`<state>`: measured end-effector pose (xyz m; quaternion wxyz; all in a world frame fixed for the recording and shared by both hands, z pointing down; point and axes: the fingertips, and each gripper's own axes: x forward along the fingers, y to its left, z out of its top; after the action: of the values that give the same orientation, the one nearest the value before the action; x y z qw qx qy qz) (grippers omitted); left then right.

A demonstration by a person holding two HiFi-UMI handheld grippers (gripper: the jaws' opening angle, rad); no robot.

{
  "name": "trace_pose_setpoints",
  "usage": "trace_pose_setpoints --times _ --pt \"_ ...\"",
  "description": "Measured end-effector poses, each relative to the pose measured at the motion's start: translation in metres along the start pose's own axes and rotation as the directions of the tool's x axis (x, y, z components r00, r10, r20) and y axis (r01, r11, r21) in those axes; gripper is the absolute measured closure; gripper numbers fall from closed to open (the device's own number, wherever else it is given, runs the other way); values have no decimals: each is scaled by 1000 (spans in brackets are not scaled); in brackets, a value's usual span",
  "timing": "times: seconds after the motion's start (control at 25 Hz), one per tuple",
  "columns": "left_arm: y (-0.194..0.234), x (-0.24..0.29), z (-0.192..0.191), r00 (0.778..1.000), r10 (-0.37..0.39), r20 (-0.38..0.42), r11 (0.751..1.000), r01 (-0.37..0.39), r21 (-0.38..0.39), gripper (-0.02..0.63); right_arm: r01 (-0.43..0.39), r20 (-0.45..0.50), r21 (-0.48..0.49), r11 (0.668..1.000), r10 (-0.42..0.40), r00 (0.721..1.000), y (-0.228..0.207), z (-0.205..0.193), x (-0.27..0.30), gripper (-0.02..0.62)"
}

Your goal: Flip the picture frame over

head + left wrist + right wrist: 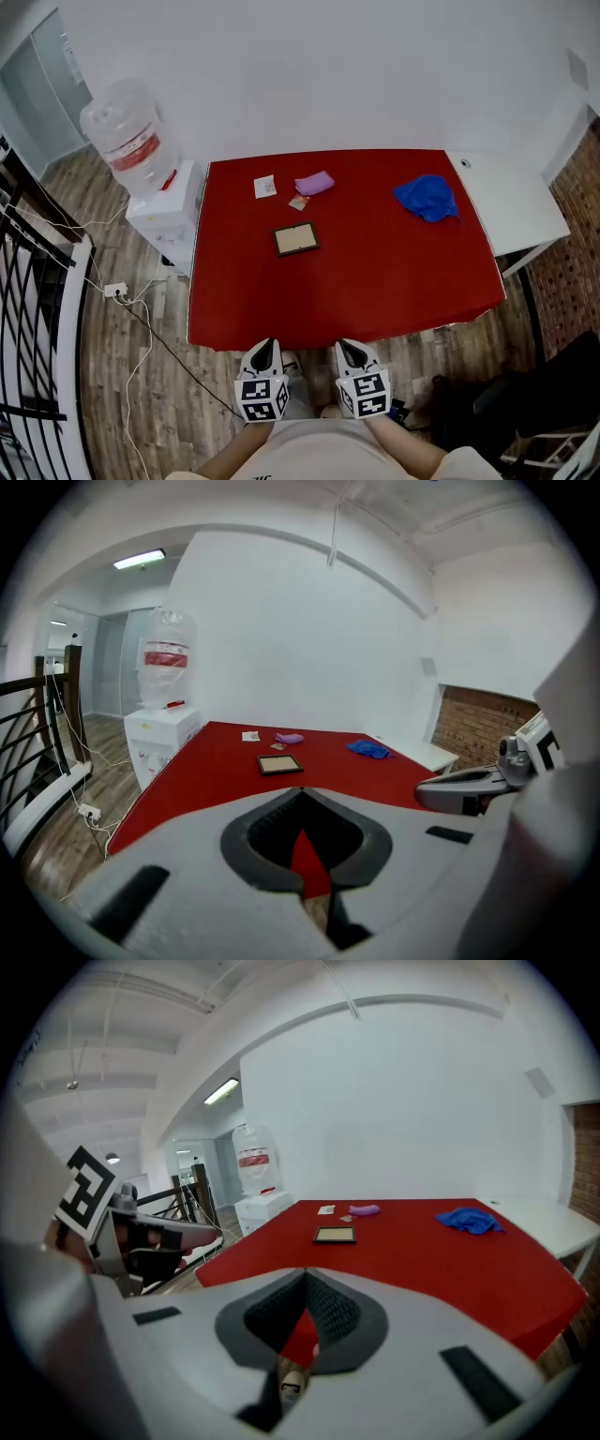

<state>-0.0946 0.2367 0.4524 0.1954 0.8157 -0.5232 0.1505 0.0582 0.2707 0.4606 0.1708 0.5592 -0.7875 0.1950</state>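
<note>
Picture frame (295,239) lies flat on the red table (394,281), well apart from both grippers. Left gripper (269,345) and right gripper (346,346) hang off the near edge, jaws pressed together, empty. Looks like step 1: reach in, open, catch an edge.

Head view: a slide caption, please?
Picture frame on red table; left tongs and right tongs shut, empty, short of it.
</note>
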Motion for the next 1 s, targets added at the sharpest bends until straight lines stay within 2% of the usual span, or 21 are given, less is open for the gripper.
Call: trace_pose_setpoints --times 0.28,0.48,0.72,1.0 --pt "55 79 57 999 -49 -10 998 49 48 601 54 9 16 998 -55 998 -18 61 88 591" --pt "81 113 87 997 -81 -9 994 81 67 601 89 19 11 996 -90 996 -23 94 131 591" --pt "91 143 104 995 -95 -24 994 96 57 601 100 11 17 995 -100 995 -35 114 157 591" --pt "93 166 115 997 -75 -29 997 76 24 601 81 -10 10 997 -81 997 -52 126 175 591"
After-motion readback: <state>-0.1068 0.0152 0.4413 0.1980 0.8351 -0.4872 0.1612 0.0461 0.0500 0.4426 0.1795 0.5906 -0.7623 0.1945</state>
